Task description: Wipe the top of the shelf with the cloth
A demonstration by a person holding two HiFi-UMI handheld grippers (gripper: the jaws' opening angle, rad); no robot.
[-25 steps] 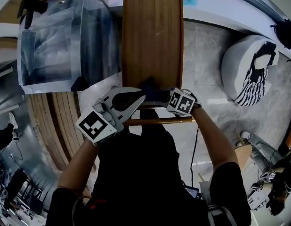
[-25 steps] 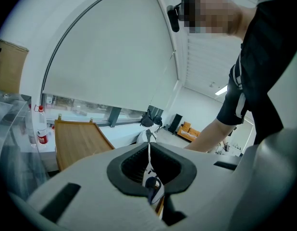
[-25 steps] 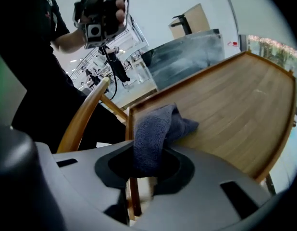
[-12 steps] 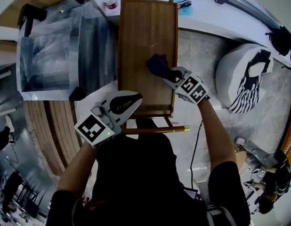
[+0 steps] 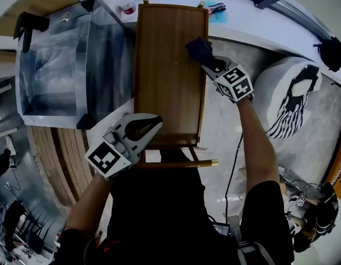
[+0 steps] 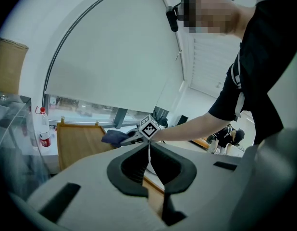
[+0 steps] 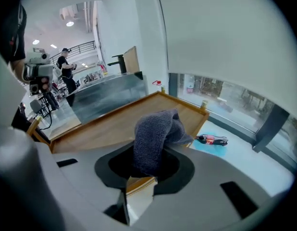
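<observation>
While my right gripper (image 5: 208, 64) clamps the cloth (image 5: 197, 48) at the shelf (image 5: 165, 76) top's far right, I'm mid-wipe; next I'd sweep leftward, my left gripper (image 5: 145, 127) closed, empty.

Two tools, the left tool (image 5: 148, 125) and the right tool (image 5: 207, 60), one cloth (image 5: 197, 49), one shelf (image 5: 168, 81), one clear box (image 5: 54, 65) and one beanbag (image 5: 275, 81).

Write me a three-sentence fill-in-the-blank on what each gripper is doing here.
The right gripper holds a dark ____ over the shelf top. The left gripper has its jaws ____, with nothing between them. In the head view, the clear box stands ____ of the shelf top.
Missing: cloth; shut; left.
</observation>
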